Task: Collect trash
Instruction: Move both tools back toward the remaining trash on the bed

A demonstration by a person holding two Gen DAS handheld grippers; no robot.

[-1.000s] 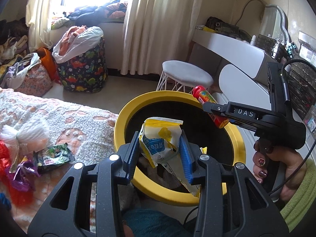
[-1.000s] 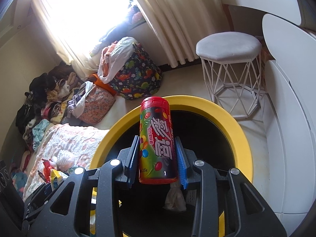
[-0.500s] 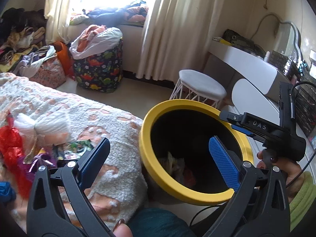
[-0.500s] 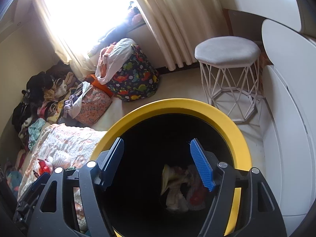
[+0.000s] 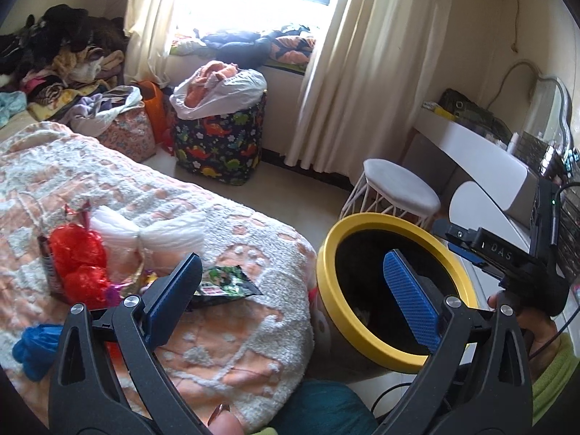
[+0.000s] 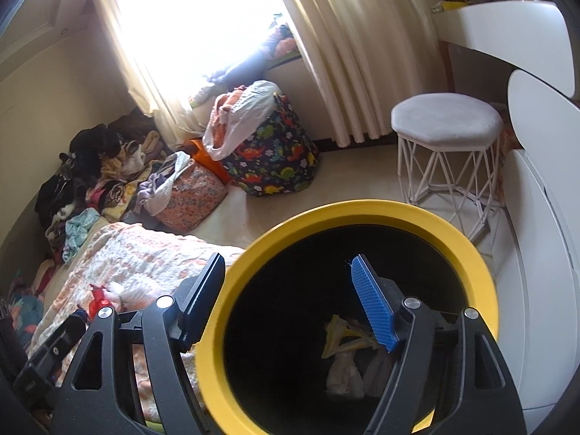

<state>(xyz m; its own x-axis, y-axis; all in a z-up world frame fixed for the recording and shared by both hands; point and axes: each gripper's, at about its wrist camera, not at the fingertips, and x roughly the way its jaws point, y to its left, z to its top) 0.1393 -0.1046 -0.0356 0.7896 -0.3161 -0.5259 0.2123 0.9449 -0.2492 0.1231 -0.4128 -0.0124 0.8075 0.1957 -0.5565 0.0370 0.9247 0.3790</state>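
A black bin with a yellow rim (image 5: 326,290) (image 6: 362,210) stands beside the bed. At its bottom lie white and yellow wrappers (image 6: 344,362). My left gripper (image 5: 290,290) is wide open and holds nothing; it hangs over the bed's edge, with the bin under its right finger. On the bed in front of it lie a green and black wrapper (image 5: 224,282), red wrappers (image 5: 76,253), white plastic (image 5: 145,235) and a blue bag (image 5: 32,344). My right gripper (image 6: 286,301) hovers over the bin's mouth, its jaws opening with nothing between them.
A white stool (image 5: 398,185) (image 6: 446,119) stands behind the bin, with a white desk (image 5: 471,145) to its right. A dinosaur-print basket (image 5: 217,145) and bags of clothes sit under the curtained window. A hand in a green sleeve holds the right gripper.
The left gripper let go of a yellow and white snack bag and the right of a red candy tube; both dropped into the bin. The left gripper swung left toward the bed.
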